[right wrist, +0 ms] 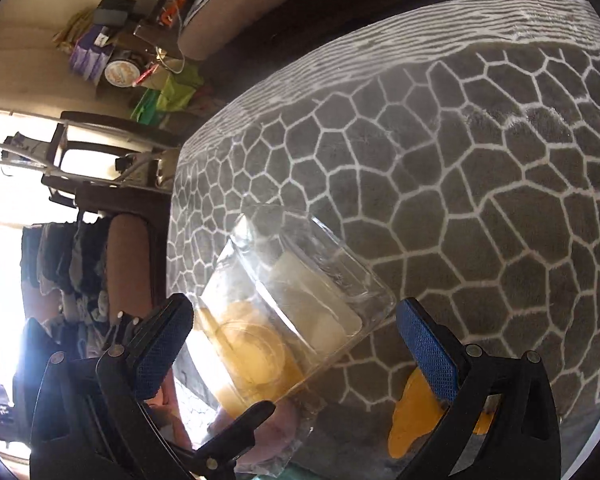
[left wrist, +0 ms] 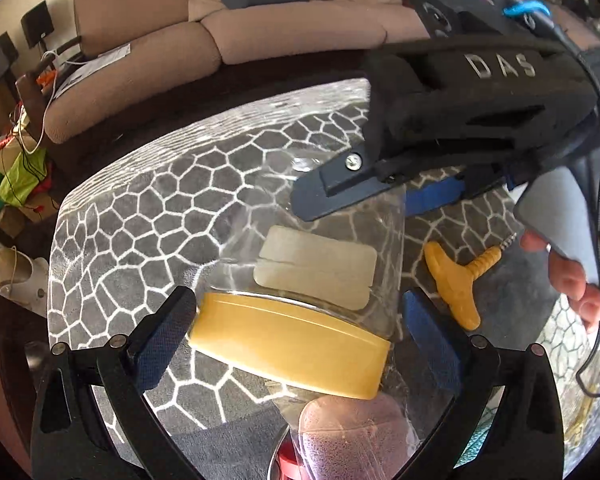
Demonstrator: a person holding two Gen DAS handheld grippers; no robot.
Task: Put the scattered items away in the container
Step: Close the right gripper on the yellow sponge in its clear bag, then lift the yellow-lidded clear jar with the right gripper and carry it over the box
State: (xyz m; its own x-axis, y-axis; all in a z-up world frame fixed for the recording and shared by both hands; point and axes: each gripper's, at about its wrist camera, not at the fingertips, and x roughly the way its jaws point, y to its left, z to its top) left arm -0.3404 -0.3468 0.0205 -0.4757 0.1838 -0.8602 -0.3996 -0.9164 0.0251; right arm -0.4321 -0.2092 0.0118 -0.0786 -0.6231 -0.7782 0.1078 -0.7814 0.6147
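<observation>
A clear plastic jar (left wrist: 332, 240) with a yellow lid (left wrist: 288, 348) lies on its side on the patterned grey rug. A whitish block (left wrist: 316, 272) sits inside it. My left gripper (left wrist: 300, 320) is open, its fingers either side of the lid. My right gripper (left wrist: 364, 196) shows in the left wrist view, its fingers over the jar's far end; in its own view it (right wrist: 296, 332) is open around the jar (right wrist: 300, 292). A yellow T-shaped tool (left wrist: 460, 280) with a screw tip lies on the rug right of the jar; it also shows behind the right finger (right wrist: 412, 412).
A pinkish sponge-like item (left wrist: 348, 432) in clear wrap and a red piece (left wrist: 290, 460) lie at the near edge. The rug (right wrist: 460, 200) spreads over the floor. A beige sofa (left wrist: 220, 32) stands behind, with clutter (left wrist: 16, 176) at the left.
</observation>
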